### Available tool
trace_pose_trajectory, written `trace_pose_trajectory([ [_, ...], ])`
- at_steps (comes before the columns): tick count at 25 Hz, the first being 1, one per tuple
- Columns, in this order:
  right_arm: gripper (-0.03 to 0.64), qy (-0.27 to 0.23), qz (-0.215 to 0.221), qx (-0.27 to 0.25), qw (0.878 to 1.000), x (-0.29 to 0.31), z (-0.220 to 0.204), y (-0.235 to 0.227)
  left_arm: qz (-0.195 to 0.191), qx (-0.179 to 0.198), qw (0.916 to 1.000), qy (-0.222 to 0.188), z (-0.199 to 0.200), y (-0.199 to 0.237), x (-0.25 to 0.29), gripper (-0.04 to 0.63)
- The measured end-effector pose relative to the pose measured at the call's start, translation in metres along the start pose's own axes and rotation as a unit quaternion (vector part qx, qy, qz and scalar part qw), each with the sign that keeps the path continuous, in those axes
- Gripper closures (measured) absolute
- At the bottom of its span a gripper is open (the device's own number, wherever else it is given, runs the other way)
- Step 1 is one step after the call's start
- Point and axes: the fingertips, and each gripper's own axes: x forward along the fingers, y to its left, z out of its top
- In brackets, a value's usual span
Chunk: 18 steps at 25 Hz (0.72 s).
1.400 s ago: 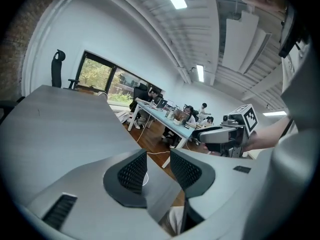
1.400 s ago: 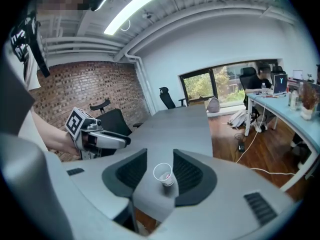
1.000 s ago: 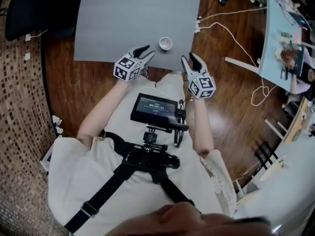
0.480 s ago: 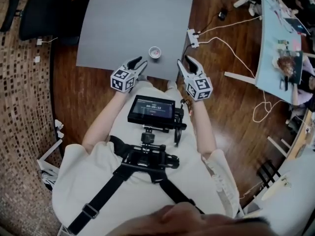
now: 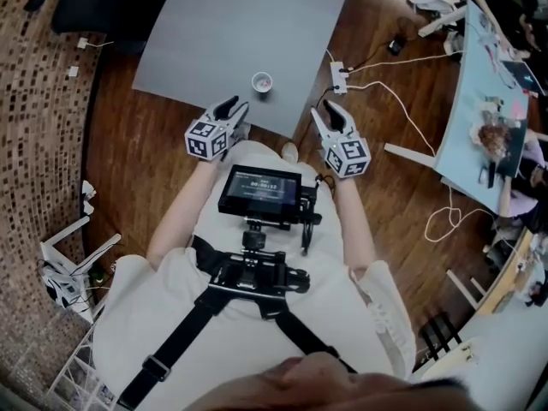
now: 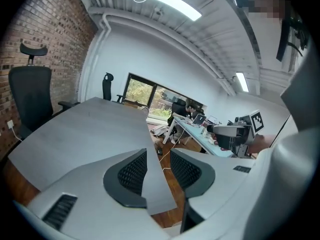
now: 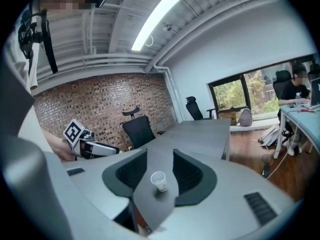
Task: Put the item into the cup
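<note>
left gripper (image 5: 233,107): jaws apart, nothing between them
right gripper (image 5: 329,111): jaws apart too — we see both empty
cup (image 5: 262,81): upright on the counter (image 5: 231,24), near its edge

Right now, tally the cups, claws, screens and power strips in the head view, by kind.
Cup: 1
Claws: 2, left claw and right claw
Screen: 1
Power strip: 1
Total: 5
</note>
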Motion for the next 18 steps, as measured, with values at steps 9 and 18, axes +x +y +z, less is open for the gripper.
trace_pose_trajectory([
  [9,0.445,0.012,0.063,-0.021,0.998,-0.026,-0.022,0.017,0.061,-0.038,0.9969,-0.03,-0.037,-0.02,-0.035,0.448],
  [18,0.445,0.025,0.075,-0.034,0.996,-0.03,-0.031,0.03,0.074,-0.05,0.9956,-0.03,-0.053,-0.021,-0.045,0.448],
])
